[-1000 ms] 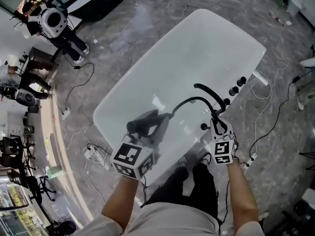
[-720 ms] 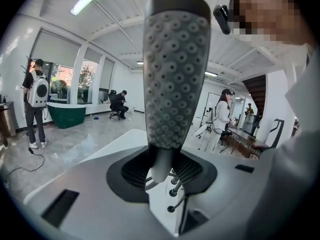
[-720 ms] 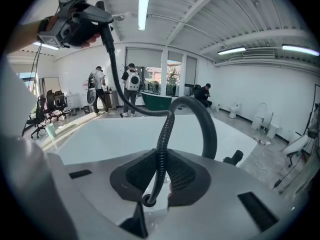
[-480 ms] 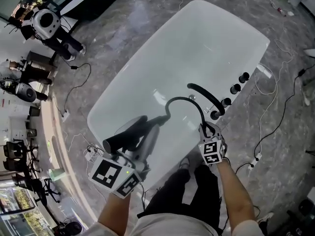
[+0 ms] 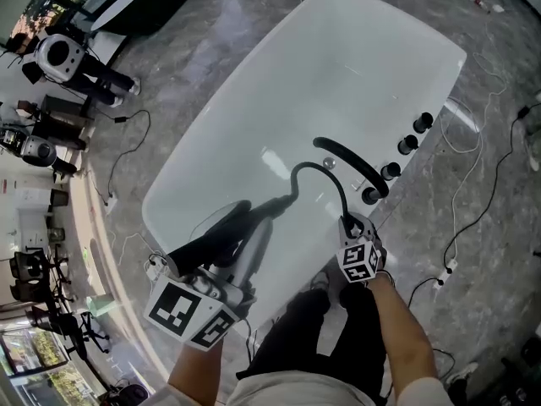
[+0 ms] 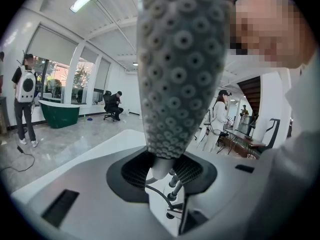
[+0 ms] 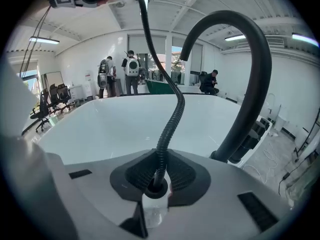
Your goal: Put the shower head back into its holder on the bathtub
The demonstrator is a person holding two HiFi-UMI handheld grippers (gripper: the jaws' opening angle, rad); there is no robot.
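Bathtub: The white bathtub (image 5: 338, 57) stood on the grey floor, and the person stood at its near rim. It filled more of the head view than a second before.
Tap: The black curved tap (image 5: 351, 161) and the row of black knobs (image 5: 408, 144) sat on the right rim. I could not tell which fitting was the holder.
Hose: The black hose (image 5: 317, 169) rose in an arch from the right rim towards the left. The arch looked taller than a second before.
Shower head: The shower head (image 6: 177, 59) was above the near left part of the bathtub, well apart from the fittings. It had moved further to the left and lower.
Left tool: The left tool (image 6: 161, 164) was partly open and clamped on the neck of the shower head.
Right tool: The right tool (image 5: 349, 224) was closed on the hose near the rim. It had sunk towards the rim.
Meaning: I judged that the hose was being guided down first; the shower head was not yet in its place.
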